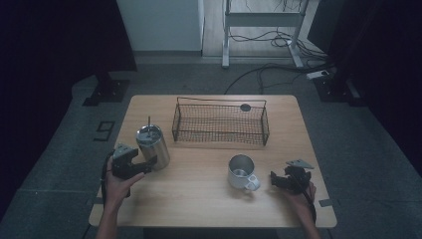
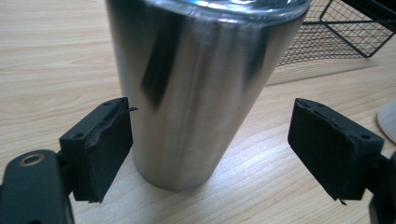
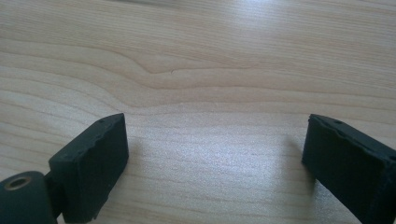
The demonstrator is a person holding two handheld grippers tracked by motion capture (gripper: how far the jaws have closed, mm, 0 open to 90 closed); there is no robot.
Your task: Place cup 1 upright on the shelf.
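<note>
High view: a pale rectangular wooden table point(image 1: 199, 199) carries three items. Toward the left stands a tall cylindrical stainless-steel tumbler point(image 1: 153, 146) with a thin straw or rod rising from its lid; the dim light leaves the lid's detail unclear. The left gripper point(image 1: 145, 166), held in the person's left hand point(image 1: 115, 180), sits just beside the tumbler's lower left side. Behind the middle of the table lies a long black wire-mesh basket point(image 1: 220, 123); a small dark round spot at its far rim is too small to identify. Right of centre stands a white mug with a metal-grey interior point(image 1: 242, 173), its handle turned toward the near edge. The right gripper point(image 1: 275, 180) rests near the mug, apart from it, with the right hand point(image 1: 301, 195) partly cut off at the bottom edge.

Left gripper view: the tumbler point(image 2: 196, 93) stands between the spread jaws, its top cropped by the frame. The left pad sits at the wall, contact uncertain; the right pad is clearly clear of it. A corner of the basket point(image 2: 345, 32) shows at upper right.

Right gripper view: the jaws stand apart over bare wood point(image 3: 205, 70), nothing between them.
</note>
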